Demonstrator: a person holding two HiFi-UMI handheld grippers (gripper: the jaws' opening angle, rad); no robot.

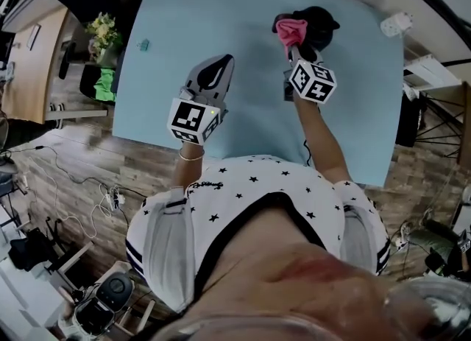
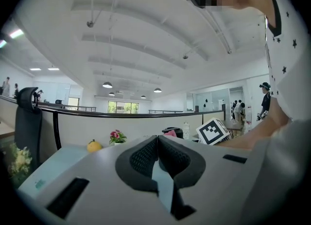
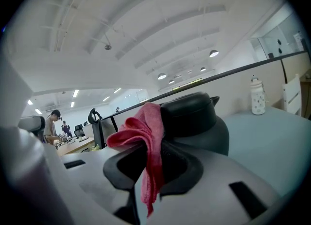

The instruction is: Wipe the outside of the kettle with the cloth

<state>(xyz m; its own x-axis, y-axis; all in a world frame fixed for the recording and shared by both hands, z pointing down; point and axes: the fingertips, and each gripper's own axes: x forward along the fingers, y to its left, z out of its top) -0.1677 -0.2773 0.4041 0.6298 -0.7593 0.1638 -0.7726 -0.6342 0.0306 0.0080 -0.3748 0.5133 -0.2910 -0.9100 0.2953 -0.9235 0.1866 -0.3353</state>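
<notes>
the right gripper point(image 1: 292, 46) pinches the pink cloth point(image 1: 290, 32) against the black kettle point(image 1: 318, 26) on the blue table point(image 1: 250, 82), while the left gripper point(image 1: 218, 68) hovers clenched, empty.

We see an open-plan office: a low partition point(image 2: 97, 127) behind the table point(image 1: 257, 89), an office chair point(image 2: 26, 117), pendant lamps point(image 2: 107, 85), a person point(image 3: 52, 124) at a far desk point(image 3: 77, 146).

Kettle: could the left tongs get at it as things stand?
Probably yes: only bare table lies between the left tongs and the kettle, though the right tongs, shut on the cloth, crowd its near side.
</notes>
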